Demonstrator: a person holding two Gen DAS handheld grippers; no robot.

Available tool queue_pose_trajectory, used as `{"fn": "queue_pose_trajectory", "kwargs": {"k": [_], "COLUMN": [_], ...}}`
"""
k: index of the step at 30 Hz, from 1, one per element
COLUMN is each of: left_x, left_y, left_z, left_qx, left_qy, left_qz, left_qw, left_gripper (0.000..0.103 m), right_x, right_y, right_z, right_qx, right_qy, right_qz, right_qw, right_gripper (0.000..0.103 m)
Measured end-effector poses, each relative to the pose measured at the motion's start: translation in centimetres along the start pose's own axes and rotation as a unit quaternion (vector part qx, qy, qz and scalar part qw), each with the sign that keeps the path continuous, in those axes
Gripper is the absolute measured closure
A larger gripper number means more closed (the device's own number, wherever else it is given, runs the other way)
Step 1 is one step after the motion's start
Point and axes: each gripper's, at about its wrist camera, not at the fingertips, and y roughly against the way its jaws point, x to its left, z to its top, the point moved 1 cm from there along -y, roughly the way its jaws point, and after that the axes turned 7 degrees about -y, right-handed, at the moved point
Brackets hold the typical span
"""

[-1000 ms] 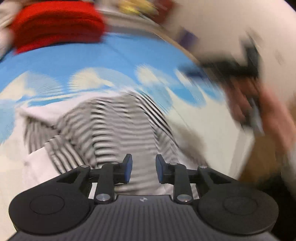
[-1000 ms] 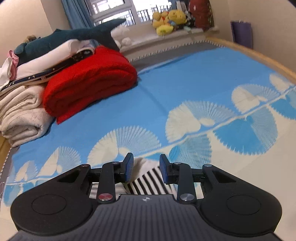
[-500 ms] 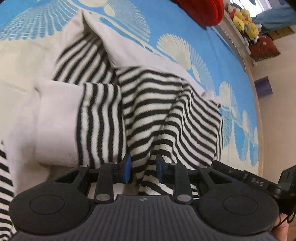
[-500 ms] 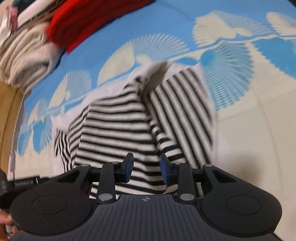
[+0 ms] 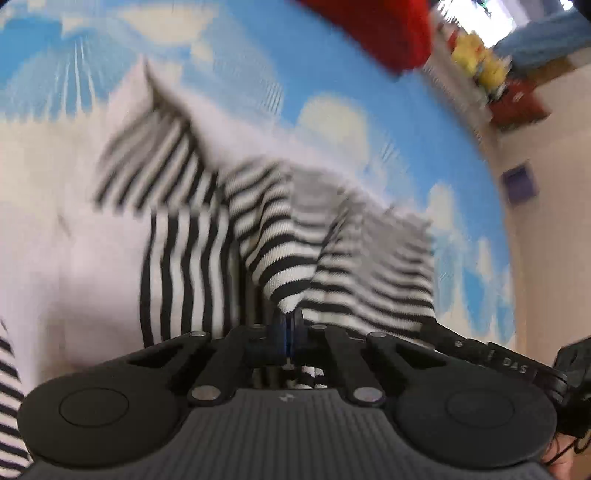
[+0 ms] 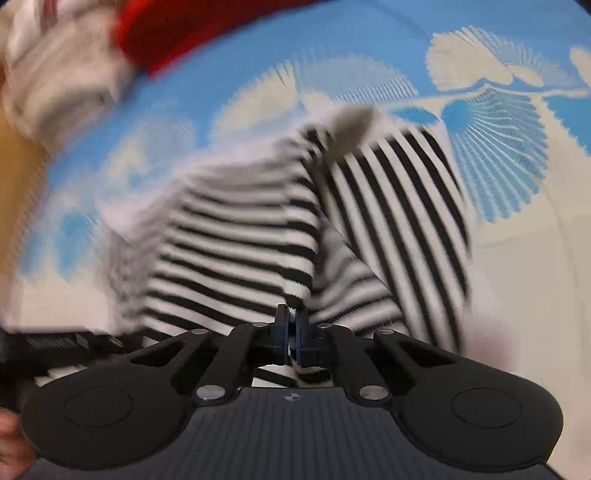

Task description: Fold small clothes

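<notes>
Closest in the left wrist view, the left gripper [image 5: 289, 334] has its jaws pressed together on a pinch of the striped garment [image 5: 273, 251], a black-and-white knit with a plain white portion spreading to the left; only this view shows the other tool's black body [image 5: 517, 365] at the lower right edge, along with a purple object [image 5: 519, 182] against the wall and yellow plush toys [image 5: 476, 61] on a ledge at the far side of the room. The right wrist view gives what the left does not: the right gripper [image 6: 291, 334], likewise closed to a thin gap with a fold of the striped garment [image 6: 258, 251] caught between its blue pads [image 6: 282, 332], and a pale folded pile [image 6: 55, 77] at the far left corner of the bed beside a wooden edge. Both views are smeared by motion, so fine detail of the cloth is hard to read. The garment lies bunched on the bed [image 6: 509, 177], near its front edge, stripes running one way on one panel and crosswise on the next. The bed cover is blue and cream with fan-shaped motifs. Farther back, toward the far edge of the bed, a red folded blanket [image 6: 192, 33] sits next to the pale pile.
</notes>
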Motion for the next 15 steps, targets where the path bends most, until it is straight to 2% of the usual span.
{"fn": "queue_pose_trajectory", "kwargs": {"k": [3, 5, 7, 9, 11, 12, 13, 14, 15], "left_x": [-0.7, -0.5, 0.5, 1.9, 2.8, 3.1, 3.6, 4.3, 4.7], "left_y": [5.4, 8.8, 10.5, 10.1, 7.5, 6.0, 5.0, 4.7, 4.8], "left_z": [1.8, 2.7, 2.8, 2.3, 1.4, 0.8, 0.3, 0.2, 0.2], "left_qx": [-0.092, -0.148, -0.167, -0.136, -0.042, 0.006, 0.037, 0.041, 0.037], "left_qy": [-0.029, -0.044, -0.040, -0.017, -0.021, -0.028, -0.026, -0.014, 0.003], "left_qz": [-0.007, -0.006, -0.008, -0.008, 0.014, 0.031, 0.041, 0.040, 0.039], "left_qw": [0.9953, 0.9879, 0.9851, 0.9905, 0.9988, 0.9991, 0.9982, 0.9983, 0.9986], "left_gripper": [0.102, 0.102, 0.102, 0.102, 0.101, 0.099, 0.099, 0.099, 0.095], "right_x": [-0.5, -1.3, -2.3, -3.5, -4.6, -5.2, -5.8, -6.4, -6.8], "right_y": [3.7, 6.9, 9.4, 10.4, 9.2, 7.9, 6.3, 5.0, 4.2], "right_z": [1.9, 2.9, 3.4, 3.6, 3.6, 3.1, 2.5, 1.8, 1.3], "right_qx": [-0.061, -0.107, -0.148, -0.154, -0.104, -0.061, -0.018, 0.010, 0.021], "right_qy": [-0.052, -0.088, -0.103, -0.121, -0.131, -0.129, -0.124, -0.124, -0.128], "right_qz": [0.086, 0.145, 0.175, 0.180, 0.125, 0.083, 0.041, 0.002, -0.024], "right_qw": [0.993, 0.980, 0.968, 0.964, 0.978, 0.986, 0.991, 0.992, 0.991], "right_gripper": [0.102, 0.102, 0.102, 0.102, 0.102, 0.102, 0.102, 0.101, 0.098]}}
